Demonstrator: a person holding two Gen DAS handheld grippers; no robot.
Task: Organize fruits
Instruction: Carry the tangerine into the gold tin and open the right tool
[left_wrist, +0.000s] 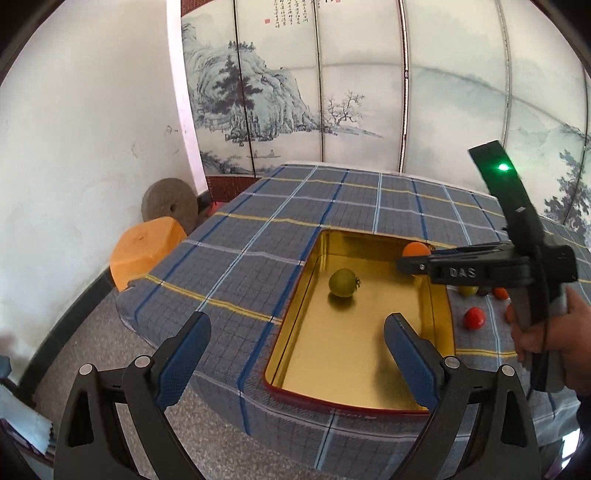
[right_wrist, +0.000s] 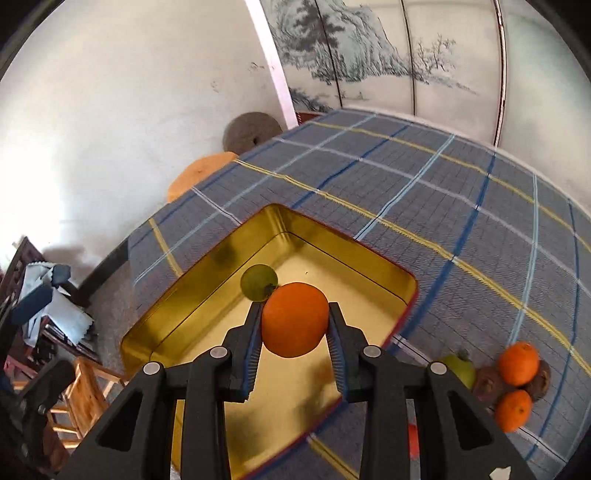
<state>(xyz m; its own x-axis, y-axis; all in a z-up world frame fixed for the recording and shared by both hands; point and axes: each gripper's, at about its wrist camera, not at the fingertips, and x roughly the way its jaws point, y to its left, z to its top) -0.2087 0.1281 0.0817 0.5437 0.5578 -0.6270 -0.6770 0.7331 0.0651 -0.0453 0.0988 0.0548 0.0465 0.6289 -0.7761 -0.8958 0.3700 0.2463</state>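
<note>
A gold tin tray (left_wrist: 325, 373) (right_wrist: 207, 306) lies on the checked tablecloth. A green fruit (left_wrist: 343, 282) (right_wrist: 258, 282) lies inside it. My right gripper (right_wrist: 295, 325) is shut on an orange (right_wrist: 295, 319) and holds it above the tray; in the left wrist view the gripper (left_wrist: 410, 262) and orange (left_wrist: 415, 249) show over the tray's far right corner. My left gripper (left_wrist: 295, 332) is open and empty, over the tray's near left edge. More fruit lies right of the tray: a red one (left_wrist: 474, 318), two oranges (right_wrist: 518, 363) (right_wrist: 513, 410), a green one (right_wrist: 460, 369), brown ones (right_wrist: 487, 384).
The table (left_wrist: 258, 221) has its left edge near an orange stool (left_wrist: 147, 251) and a stone wheel (left_wrist: 170, 203) by the white wall. A painted folding screen (left_wrist: 295, 85) stands behind. A wooden chair (right_wrist: 85, 387) and clutter sit at lower left in the right wrist view.
</note>
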